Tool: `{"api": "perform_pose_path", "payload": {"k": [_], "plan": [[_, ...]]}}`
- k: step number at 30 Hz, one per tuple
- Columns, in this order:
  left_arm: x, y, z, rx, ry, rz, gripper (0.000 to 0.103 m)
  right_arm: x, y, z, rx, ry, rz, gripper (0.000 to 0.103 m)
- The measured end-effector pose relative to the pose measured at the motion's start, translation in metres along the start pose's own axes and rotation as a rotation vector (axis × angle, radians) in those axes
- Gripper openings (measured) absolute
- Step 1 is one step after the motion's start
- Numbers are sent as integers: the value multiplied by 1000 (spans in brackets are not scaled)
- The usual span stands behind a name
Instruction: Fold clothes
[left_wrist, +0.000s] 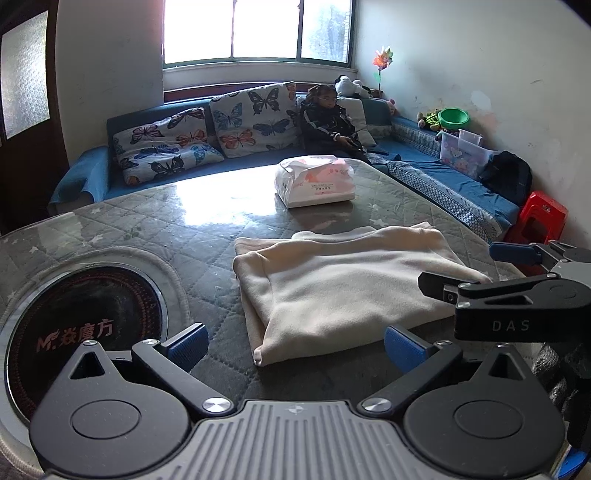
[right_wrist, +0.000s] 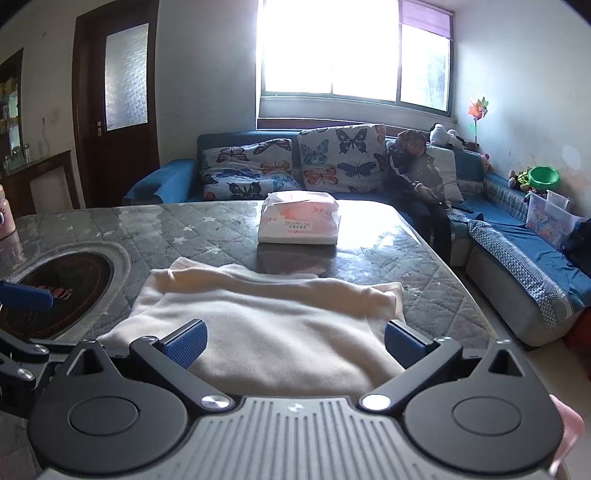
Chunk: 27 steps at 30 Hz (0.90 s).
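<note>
A cream garment (left_wrist: 340, 284) lies folded into a thick rectangle on the quilted table top; it also shows in the right wrist view (right_wrist: 266, 325). My left gripper (left_wrist: 295, 345) is open and empty, just in front of the garment's near left corner. My right gripper (right_wrist: 293, 343) is open and empty, low over the garment's near edge. The right gripper also shows in the left wrist view (left_wrist: 476, 269) at the garment's right side.
A white and pink plastic package (left_wrist: 316, 181) lies on the table (left_wrist: 166, 221) beyond the garment. A round black burner plate (left_wrist: 85, 325) is set in the table at the left. A blue sofa with butterfly cushions (left_wrist: 207, 129) and a seated child (left_wrist: 328, 118) stand behind. A red stool (left_wrist: 541, 218) is at the right.
</note>
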<state>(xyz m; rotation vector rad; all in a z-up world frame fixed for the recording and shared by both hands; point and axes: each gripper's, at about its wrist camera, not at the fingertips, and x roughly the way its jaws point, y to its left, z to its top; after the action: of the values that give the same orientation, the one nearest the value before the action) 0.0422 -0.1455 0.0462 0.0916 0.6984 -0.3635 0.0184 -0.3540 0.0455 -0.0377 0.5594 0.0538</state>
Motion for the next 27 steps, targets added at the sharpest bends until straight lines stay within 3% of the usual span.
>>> {"api": "perform_pose_path", "payload": {"k": [27], "plan": [[-6,5,-32,-3,55,68,103,-13,17,-38,6,111,-23,103]]}}
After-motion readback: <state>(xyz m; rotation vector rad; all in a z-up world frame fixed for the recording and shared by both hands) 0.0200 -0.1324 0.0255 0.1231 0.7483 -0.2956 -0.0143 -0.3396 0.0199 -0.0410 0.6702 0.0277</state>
